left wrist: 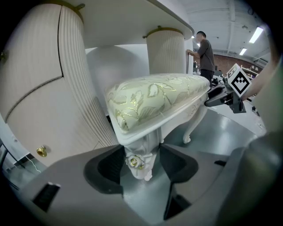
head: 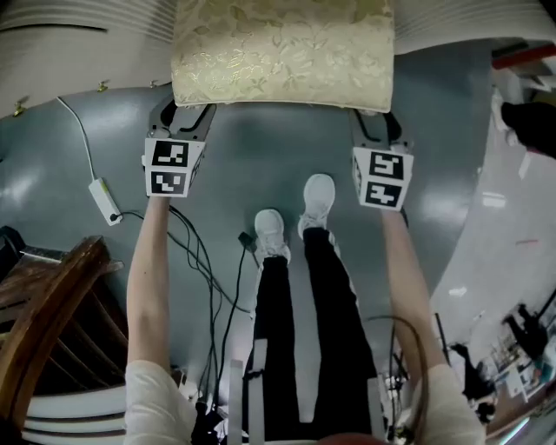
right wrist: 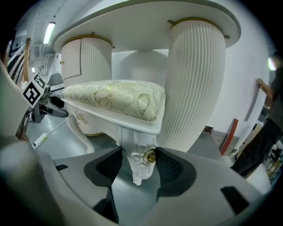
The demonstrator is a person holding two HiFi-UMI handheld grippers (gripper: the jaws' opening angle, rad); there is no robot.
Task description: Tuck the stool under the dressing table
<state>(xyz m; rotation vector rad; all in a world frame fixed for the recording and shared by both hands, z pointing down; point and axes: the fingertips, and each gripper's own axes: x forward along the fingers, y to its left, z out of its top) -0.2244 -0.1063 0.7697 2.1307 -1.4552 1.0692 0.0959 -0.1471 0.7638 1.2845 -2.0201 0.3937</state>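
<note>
The stool [head: 282,52] has a cream brocade cushion and white carved legs, and its far part lies under the white dressing table [head: 87,22]. My left gripper [head: 185,115] is at its near left corner and my right gripper [head: 376,123] at its near right corner. In the left gripper view the left gripper [left wrist: 140,162] is shut on a carved leg [left wrist: 142,152] with a gold rose. The right gripper [right wrist: 138,164] in its own view grips the other near leg [right wrist: 136,152] the same way. Ribbed pedestals [left wrist: 166,50] [right wrist: 194,79] flank the stool.
Black cables and a white power strip [head: 104,198] lie on the grey floor at left. A dark wooden chair [head: 43,313] stands at lower left. The person's white shoes [head: 318,196] are just behind the stool. Another person [left wrist: 205,50] stands far off.
</note>
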